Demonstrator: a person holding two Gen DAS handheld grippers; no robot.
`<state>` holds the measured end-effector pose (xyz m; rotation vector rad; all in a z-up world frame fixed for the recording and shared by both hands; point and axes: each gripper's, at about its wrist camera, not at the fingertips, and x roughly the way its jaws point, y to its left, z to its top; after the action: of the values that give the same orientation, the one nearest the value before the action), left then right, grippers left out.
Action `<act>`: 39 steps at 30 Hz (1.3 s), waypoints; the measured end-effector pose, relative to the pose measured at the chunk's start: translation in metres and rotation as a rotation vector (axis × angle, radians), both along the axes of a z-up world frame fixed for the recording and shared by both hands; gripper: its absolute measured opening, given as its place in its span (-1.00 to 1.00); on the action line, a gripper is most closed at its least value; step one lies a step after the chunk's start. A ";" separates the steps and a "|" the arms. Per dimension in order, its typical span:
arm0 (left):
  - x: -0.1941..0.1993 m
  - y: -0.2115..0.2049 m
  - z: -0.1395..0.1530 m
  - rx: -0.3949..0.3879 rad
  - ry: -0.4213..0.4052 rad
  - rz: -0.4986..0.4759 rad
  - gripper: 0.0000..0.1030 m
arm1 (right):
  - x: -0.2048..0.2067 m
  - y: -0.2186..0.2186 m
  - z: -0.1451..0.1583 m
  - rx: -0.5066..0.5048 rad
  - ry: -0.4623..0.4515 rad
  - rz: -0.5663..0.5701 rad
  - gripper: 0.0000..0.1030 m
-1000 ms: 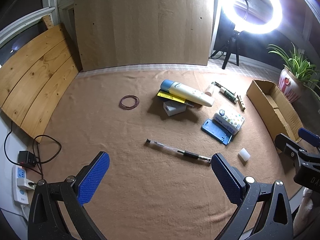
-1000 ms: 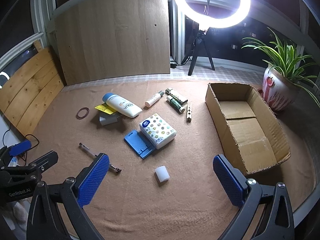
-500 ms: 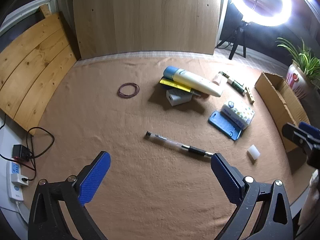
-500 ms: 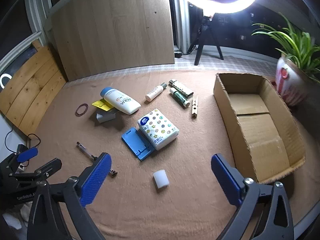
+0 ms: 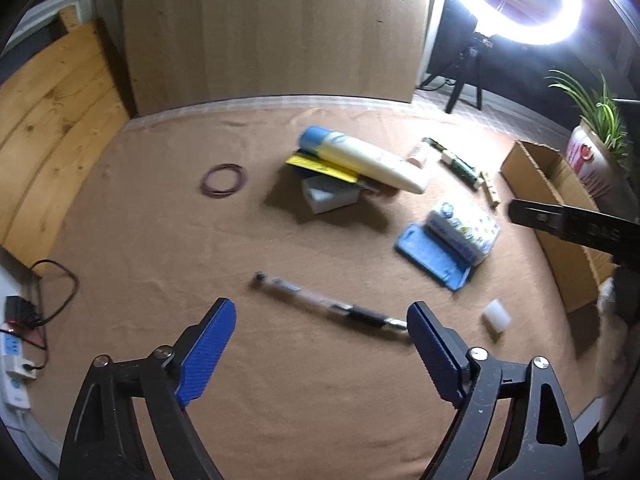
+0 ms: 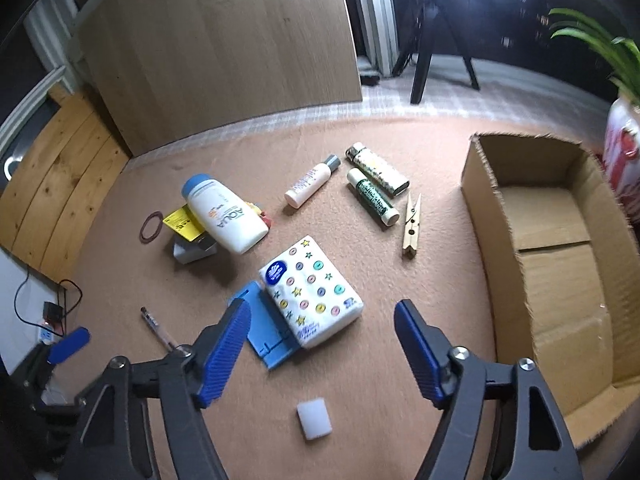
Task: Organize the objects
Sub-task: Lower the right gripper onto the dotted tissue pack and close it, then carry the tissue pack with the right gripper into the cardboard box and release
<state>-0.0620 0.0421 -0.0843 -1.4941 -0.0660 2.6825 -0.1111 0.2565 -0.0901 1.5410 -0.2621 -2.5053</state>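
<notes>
A clear pen (image 5: 328,304) with a black grip lies on the brown mat just beyond my left gripper (image 5: 322,348). The jaws are closing, the pen's tip sits near the right fingertip (image 5: 430,338), and no pad touches it. My right gripper (image 6: 322,354) hovers over a patterned tissue pack (image 6: 312,292) that rests on a blue holder (image 6: 268,332). Its jaws are also closing with nothing pressed between them. A white eraser block (image 6: 315,418) lies on the mat between its arms. An open cardboard box (image 6: 556,240) stands empty at the right.
A blue-capped white bottle (image 6: 224,216) lies over a yellow card and a small box. Nearby are a rubber band (image 6: 151,227), small tube (image 6: 312,180), lighter (image 6: 378,170), green tube (image 6: 372,196) and clothespin (image 6: 411,224). A power strip (image 5: 14,360) sits off the mat at left.
Both grippers have sunk closer to the mat and their jaws have narrowed. The right one swung toward the tissue pack; the eraser now lies between its arms.
</notes>
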 end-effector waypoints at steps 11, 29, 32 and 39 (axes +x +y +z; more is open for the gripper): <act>-0.048 0.063 -0.023 0.196 -0.070 -0.110 0.22 | -0.038 0.006 -0.027 -0.098 -0.131 0.033 -0.10; -0.100 0.110 -0.063 0.353 -0.209 -0.201 -0.44 | -0.048 0.010 -0.049 -0.180 -0.248 0.049 -0.31; -0.102 0.109 -0.065 0.364 -0.207 -0.202 -0.45 | -0.044 0.011 -0.047 -0.169 -0.242 0.052 -0.37; -0.094 0.110 -0.044 0.332 -0.146 -0.223 -0.46 | -0.031 0.024 -0.031 -0.224 -0.195 0.023 -0.44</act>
<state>-0.1556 0.1521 -0.1285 -1.4886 -0.3156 2.2545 -0.1426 0.2807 -0.1212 1.6823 -0.5299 -2.2207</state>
